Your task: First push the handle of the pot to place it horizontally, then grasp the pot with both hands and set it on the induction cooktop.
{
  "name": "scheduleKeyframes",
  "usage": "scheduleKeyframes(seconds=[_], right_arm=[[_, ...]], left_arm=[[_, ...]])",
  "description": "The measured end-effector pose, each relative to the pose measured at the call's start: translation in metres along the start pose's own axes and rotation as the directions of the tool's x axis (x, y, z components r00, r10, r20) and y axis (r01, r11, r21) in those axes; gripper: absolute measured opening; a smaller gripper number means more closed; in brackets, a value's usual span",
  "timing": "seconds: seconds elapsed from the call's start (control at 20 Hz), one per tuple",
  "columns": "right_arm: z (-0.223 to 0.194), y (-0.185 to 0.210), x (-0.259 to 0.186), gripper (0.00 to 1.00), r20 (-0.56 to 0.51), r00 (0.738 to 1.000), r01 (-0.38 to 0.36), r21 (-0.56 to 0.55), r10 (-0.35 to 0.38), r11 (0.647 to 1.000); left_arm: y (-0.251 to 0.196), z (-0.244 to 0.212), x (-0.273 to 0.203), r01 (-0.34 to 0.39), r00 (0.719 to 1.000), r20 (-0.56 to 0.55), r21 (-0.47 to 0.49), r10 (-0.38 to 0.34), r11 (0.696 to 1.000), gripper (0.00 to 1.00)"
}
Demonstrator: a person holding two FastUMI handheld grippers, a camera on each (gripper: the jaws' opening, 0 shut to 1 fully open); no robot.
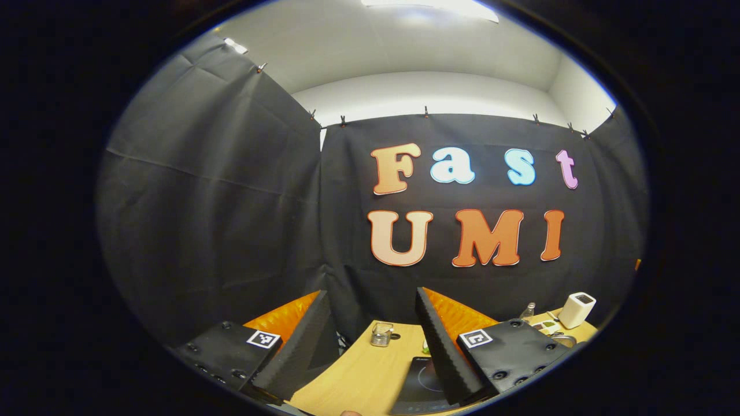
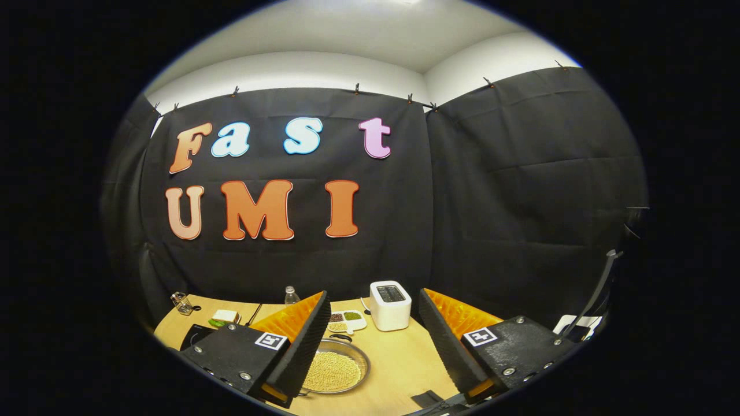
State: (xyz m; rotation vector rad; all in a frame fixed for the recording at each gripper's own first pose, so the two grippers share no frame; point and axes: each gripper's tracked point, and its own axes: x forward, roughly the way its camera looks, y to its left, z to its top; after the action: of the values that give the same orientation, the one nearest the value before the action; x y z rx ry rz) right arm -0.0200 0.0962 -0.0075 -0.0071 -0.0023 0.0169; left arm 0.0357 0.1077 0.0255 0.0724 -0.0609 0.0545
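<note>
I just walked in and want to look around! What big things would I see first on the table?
A round metal pot full of pale yellow grains sits on the wooden table, just ahead of the open right gripper. Behind it stands a white boxy toaster. A flat black induction cooktop lies beneath the open left gripper.

black cloth walls [image 1: 219, 219], wooden table [image 2: 399, 358], perhaps white ceiling [image 1: 404, 52]

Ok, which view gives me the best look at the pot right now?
The right gripper view. There the pot sits on the table, its round rim and pale grainy contents in sight, partly behind the right gripper's own finger. In the left gripper view I can't make out the pot; the induction cooktop lies there.
</note>
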Motion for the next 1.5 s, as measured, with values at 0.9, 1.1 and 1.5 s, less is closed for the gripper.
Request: scheduleKeyframes(seconds=[0.9, 1.1, 1.5], right_arm=[[-0.085, 0.066, -0.022, 0.00, -0.204, 0.977, -0.061, 0.002, 0.060, 0.998], [-0.121, 0.078, -0.024, 0.00, -0.262, 0.962, -0.096, -0.073, 0.074, 0.993], [-0.197, 0.107, -0.030, 0.00, -0.408, 0.905, -0.180, -0.116, 0.118, 0.977]], left_arm=[[0.025, -0.003, 0.037, 0.039, 0.998, 0.041, 0.006, -0.040, 0.999, 0.97], [0.026, -0.009, 0.034, 0.040, 0.999, 0.025, -0.008, -0.039, 0.999, 0.97], [0.042, -0.018, 0.028, 0.015, 1.000, -0.001, -0.021, -0.015, 1.000, 0.97]])
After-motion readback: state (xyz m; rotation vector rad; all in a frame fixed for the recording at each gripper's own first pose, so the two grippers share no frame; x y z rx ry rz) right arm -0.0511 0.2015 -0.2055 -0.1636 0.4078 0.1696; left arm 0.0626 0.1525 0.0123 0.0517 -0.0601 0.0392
